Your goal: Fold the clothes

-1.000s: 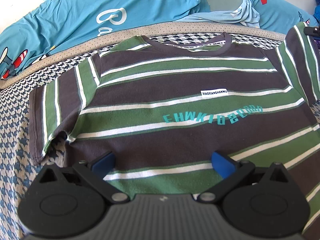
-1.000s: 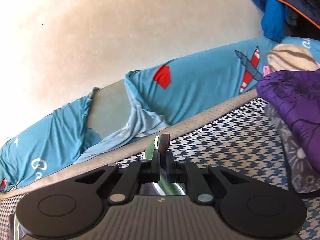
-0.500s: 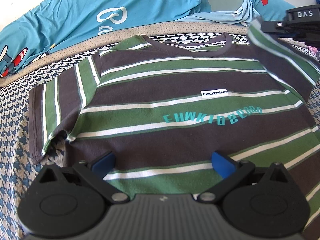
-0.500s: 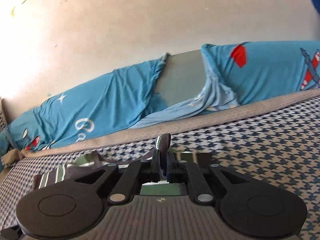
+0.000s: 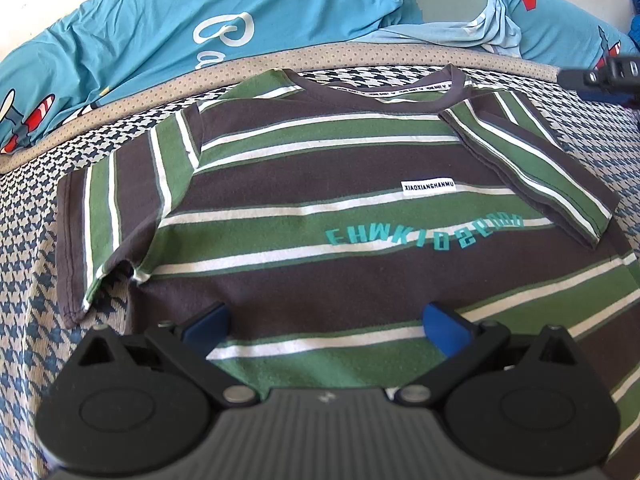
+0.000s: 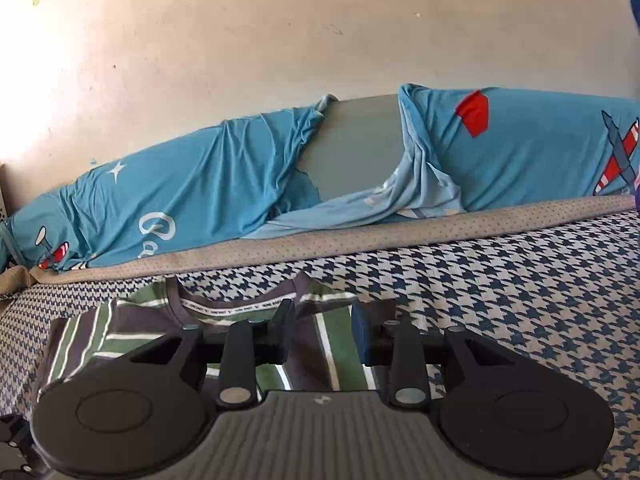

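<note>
Folding the sleeves in is the step in hand: the striped T-shirt (image 5: 320, 208) lies face up and flat on the bed, collar toward the wall, and its sleeve on the right of the left wrist view (image 5: 532, 172) already lies turned over the chest, its hem close to the teal lettering. The right tool (image 6: 320, 330) has just been opening; its blue pads stand apart above that folded sleeve with no cloth pinched between them, so the sleeve looks released. The left tool (image 5: 326, 320) hovers low over the shirt's lower part, its fingers wide apart and gripping nothing.

The other sleeve (image 5: 104, 220) is spread outward on the cover, so I judge the next move to be a matching fold on that side: the left tool would need to close on the sleeve hem near its outer edge, lift only a little, and carry it inward so it lands flat. Thin knit like this may drag the body with it if lifted too far.

The bed wears a blue-and-cream houndstooth cover (image 6: 520, 280) with a dotted beige border (image 6: 400, 236). Behind it, turquoise bedding with aeroplane prints (image 6: 200, 192) is heaped against a plain pale wall (image 6: 280, 40).
</note>
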`<move>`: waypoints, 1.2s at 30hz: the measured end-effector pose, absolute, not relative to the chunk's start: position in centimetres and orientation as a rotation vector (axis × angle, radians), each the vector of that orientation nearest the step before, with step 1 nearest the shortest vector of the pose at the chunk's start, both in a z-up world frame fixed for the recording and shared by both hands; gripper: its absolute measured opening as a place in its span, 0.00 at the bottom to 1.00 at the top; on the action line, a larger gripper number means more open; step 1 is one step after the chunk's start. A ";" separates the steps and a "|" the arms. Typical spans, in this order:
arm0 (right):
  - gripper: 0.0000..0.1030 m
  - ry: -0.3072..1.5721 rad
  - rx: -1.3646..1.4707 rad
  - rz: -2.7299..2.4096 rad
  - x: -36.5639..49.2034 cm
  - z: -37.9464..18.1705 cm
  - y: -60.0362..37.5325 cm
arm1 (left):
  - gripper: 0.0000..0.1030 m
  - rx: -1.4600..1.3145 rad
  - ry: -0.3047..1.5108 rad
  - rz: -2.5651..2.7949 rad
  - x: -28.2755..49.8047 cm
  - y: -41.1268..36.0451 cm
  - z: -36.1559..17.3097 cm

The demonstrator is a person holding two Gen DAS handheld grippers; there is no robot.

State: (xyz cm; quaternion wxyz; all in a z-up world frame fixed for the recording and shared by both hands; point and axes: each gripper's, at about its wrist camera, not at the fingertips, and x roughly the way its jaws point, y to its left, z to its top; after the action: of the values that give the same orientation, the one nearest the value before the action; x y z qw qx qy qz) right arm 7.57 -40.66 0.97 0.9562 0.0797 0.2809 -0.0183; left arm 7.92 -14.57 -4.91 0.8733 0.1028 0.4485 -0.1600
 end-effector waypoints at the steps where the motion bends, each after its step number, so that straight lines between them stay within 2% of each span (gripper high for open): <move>1: 0.30 0.586 0.146 -0.035 7.4 0.8 -40.8 | 1.00 0.215 0.936 -0.334 7.9 -14.6 -4.9; 13: 0.32 0.703 -0.239 0.172 1.9 -1.4 -37.5 | 1.00 0.221 0.929 -0.329 7.9 -14.8 -5.0; 29: 0.33 0.794 -0.401 0.217 1.4 -5.0 -35.0 | 1.00 0.224 0.927 -0.329 7.9 -14.8 -5.1; 30: 0.32 0.793 -0.394 0.215 1.4 -5.1 -35.1 | 1.00 0.224 0.927 -0.329 7.9 -14.8 -5.1; 31: 0.25 0.792 -0.386 0.214 1.5 -5.1 -35.1 | 1.00 0.224 0.927 -0.329 7.9 -14.8 -5.1; 34: 0.13 0.795 -0.376 0.195 1.6 -5.1 -35.2 | 1.00 0.223 0.928 -0.329 8.0 -14.9 -5.0; 36: 0.10 0.793 -0.370 0.182 1.6 -5.0 -35.2 | 1.00 0.218 0.932 -0.330 8.0 -14.9 -4.9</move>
State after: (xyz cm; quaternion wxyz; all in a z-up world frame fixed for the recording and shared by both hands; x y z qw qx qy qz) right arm 1.63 -35.19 -4.96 0.9017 -0.1791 0.3836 0.0879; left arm 8.04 -14.88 -4.88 0.8747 0.1043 0.4462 -0.1579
